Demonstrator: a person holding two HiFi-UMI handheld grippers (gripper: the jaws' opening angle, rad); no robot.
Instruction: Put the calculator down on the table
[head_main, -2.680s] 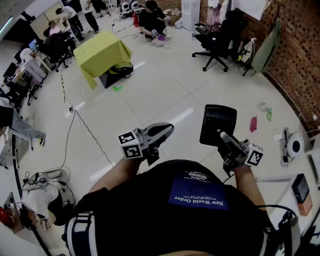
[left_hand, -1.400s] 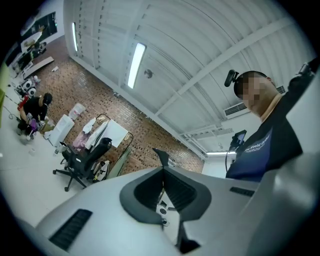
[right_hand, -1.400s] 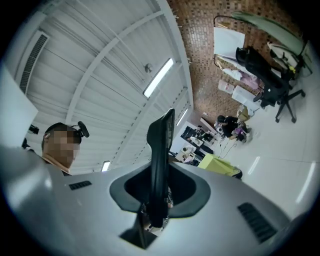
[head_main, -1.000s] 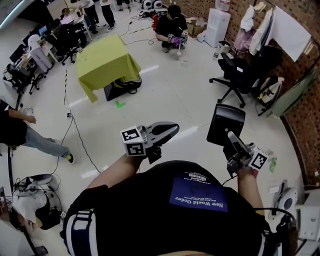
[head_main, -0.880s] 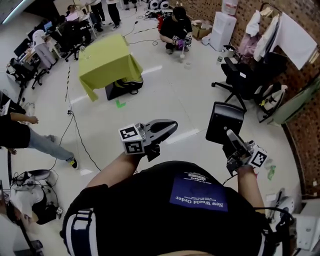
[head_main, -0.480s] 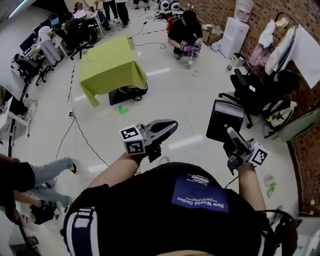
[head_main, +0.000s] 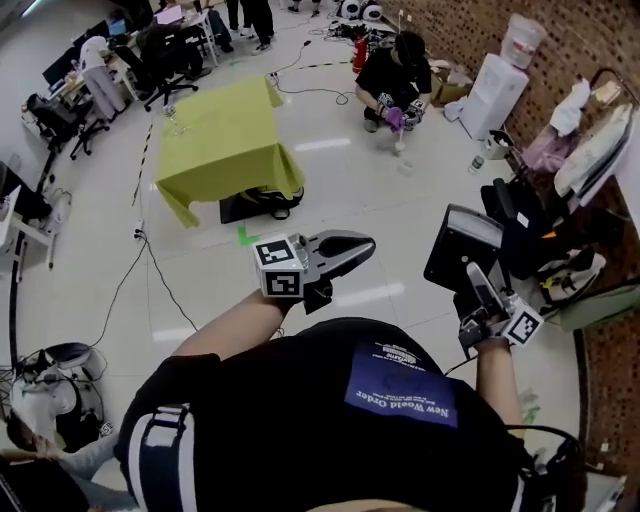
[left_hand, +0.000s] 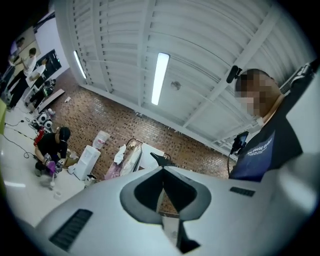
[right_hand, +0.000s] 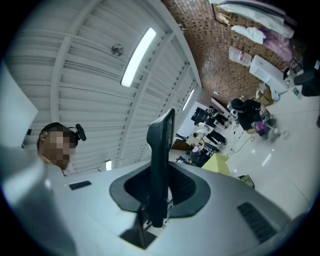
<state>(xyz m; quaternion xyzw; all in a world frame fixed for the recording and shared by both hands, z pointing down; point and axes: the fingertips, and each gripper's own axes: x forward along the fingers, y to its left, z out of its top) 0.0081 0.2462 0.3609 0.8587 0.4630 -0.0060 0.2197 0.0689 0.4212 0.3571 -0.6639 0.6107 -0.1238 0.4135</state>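
The right claw (head_main: 474, 283) pinches the calculator (head_main: 461, 244) upright, well apart from the yellow worktop (head_main: 221, 131); the left claw (head_main: 364, 244), nearer it, is pressed together.

Matt black plastic calculator (head_main: 462, 247), yellow-green cloth-covered table (head_main: 222, 140), glossy pale floor (head_main: 340, 180), rough brick wall (head_main: 470, 30)

The head view looks steeply down from above the wearer's chest, past the left gripper (head_main: 368, 246) and right gripper (head_main: 470, 276) to the floor (head_main: 330, 190); the left gripper view sits close behind its jaws, tilted up at the ceiling (left_hand: 200, 45) and brick wall (left_hand: 115, 120); the right gripper view sits equally close, also tilted up at the ceiling; all three share the crouching person (head_main: 395, 75); head and right gripper views share the yellow table (head_main: 220, 135).
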